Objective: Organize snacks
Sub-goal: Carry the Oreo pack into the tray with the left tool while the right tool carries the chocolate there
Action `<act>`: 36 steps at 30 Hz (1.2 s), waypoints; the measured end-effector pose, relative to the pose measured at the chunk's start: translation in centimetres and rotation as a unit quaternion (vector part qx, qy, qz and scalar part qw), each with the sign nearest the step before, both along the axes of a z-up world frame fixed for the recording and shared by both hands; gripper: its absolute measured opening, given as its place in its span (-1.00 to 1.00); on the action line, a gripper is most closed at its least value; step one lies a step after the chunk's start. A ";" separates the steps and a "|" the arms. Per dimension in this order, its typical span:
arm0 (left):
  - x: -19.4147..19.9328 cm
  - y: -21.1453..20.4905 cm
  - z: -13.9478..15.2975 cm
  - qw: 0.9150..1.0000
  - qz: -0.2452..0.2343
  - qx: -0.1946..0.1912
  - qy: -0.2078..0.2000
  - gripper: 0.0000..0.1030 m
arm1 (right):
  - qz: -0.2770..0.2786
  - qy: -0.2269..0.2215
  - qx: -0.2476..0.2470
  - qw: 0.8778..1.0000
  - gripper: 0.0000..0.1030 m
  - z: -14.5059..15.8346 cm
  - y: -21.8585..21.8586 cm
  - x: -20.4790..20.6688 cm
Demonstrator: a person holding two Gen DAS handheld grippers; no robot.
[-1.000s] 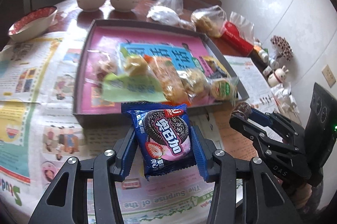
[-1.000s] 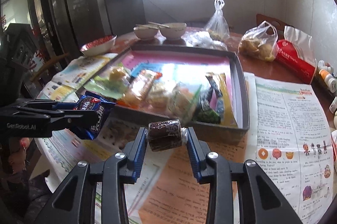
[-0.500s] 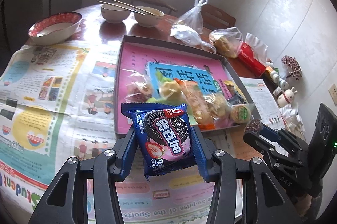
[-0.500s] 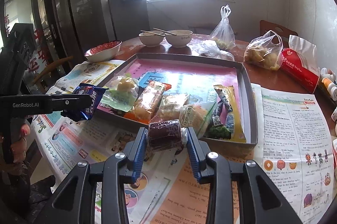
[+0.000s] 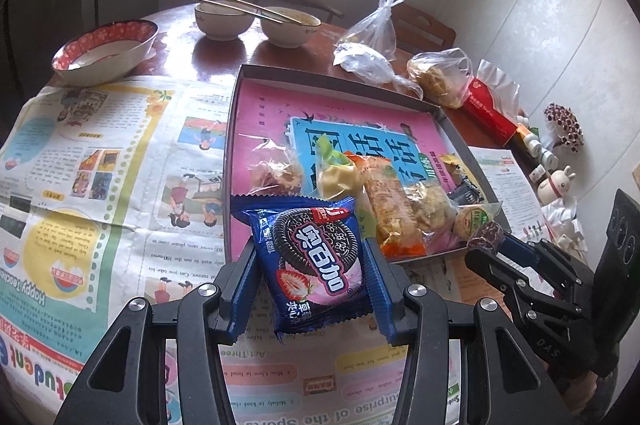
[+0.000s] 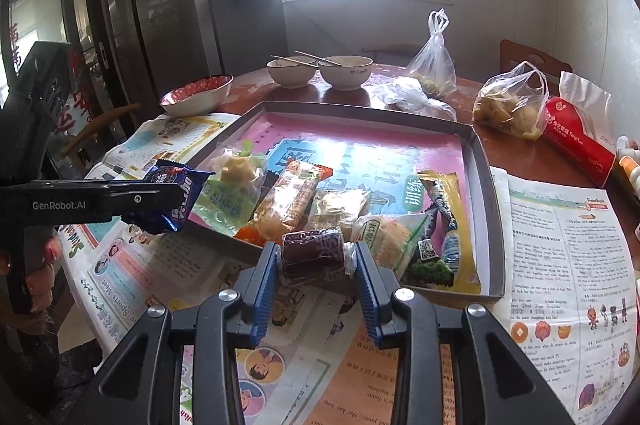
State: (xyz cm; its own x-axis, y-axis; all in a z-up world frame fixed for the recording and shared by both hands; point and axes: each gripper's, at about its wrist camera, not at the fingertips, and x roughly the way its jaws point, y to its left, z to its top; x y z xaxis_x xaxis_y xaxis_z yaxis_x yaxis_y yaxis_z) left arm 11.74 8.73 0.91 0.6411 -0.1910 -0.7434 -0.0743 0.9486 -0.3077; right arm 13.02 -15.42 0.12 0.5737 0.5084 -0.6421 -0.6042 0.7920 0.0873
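Item 1, left gripper (image 5: 310,279): clamped on a blue cookie packet (image 5: 312,261), pads pressing its two side edges so the printed face stays flat and upward. It hangs over the newspaper (image 5: 100,165), just short of the near wall of the tray (image 5: 240,81); judged to be on its way into the tray.

Item 2, right gripper (image 6: 314,271): clamped on a small dark wrapped roll (image 6: 312,251), gripped across its ends, long axis level. It sits just before the tray's near edge, beside the left gripper and apart from it; likely waiting for its turn.

Item 3, tray: shallow, grey-walled, lined with a pink and blue printed sheet. Snacks already inside lie bunched along the near side: a clear bag of pastry (image 5: 274,173), a green-labelled bag (image 6: 234,185), an orange-ended wafer pack (image 6: 290,203), pale wrapped cakes (image 6: 340,205), a yellow and blue stick pack (image 6: 448,225). The far half is bare, so room remains.

Item 4, surroundings, not part of the job: three bowls (image 5: 104,49) with chopsticks, tied plastic bags (image 5: 376,37), a red tissue pack (image 6: 580,141).

Progress, judged: partway; two snacks in hand, neither set down.
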 end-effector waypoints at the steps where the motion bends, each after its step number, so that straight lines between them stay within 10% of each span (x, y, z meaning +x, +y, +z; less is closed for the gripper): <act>1: 0.1 0.0 -0.1 1.000 -0.001 0.000 0.001 -0.01 | 0.000 0.002 0.000 1.000 -0.27 -0.1 0.0 0.2; 36: 4.0 -2.8 -0.5 0.999 -0.031 0.014 0.017 -0.02 | -0.034 0.039 0.009 0.999 -0.27 -2.0 -1.2 4.1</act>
